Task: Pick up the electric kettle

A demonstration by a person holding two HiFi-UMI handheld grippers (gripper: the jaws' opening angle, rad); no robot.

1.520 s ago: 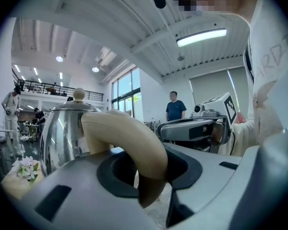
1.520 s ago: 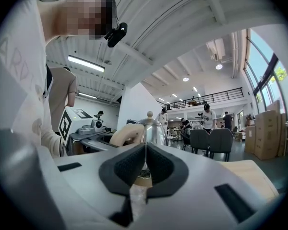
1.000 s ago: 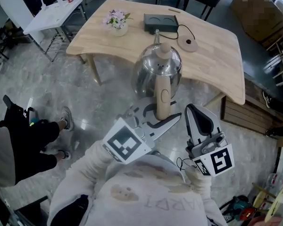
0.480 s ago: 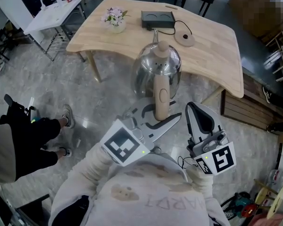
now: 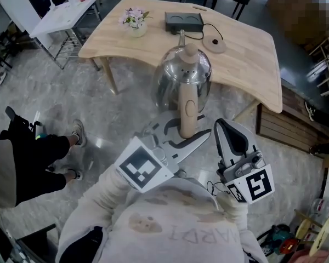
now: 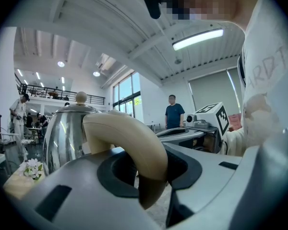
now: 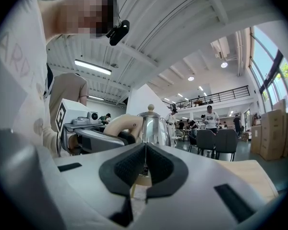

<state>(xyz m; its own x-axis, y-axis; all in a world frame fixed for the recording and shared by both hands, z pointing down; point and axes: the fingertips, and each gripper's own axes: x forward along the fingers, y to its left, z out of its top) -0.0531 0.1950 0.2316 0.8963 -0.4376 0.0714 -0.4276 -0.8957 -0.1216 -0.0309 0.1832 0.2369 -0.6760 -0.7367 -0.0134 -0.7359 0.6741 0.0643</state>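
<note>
Kettle (image 5: 175, 81), steel with a pale handle (image 5: 187, 111), is held up off the wooden table (image 5: 252, 59), near that table's front edge. My left gripper (image 5: 181, 137) is clamped on the handle, its jaws pressing it from both sides. My right gripper (image 5: 230, 138) is further out from the table, just beside the handle without touching it, its jaws together and empty.
</note>
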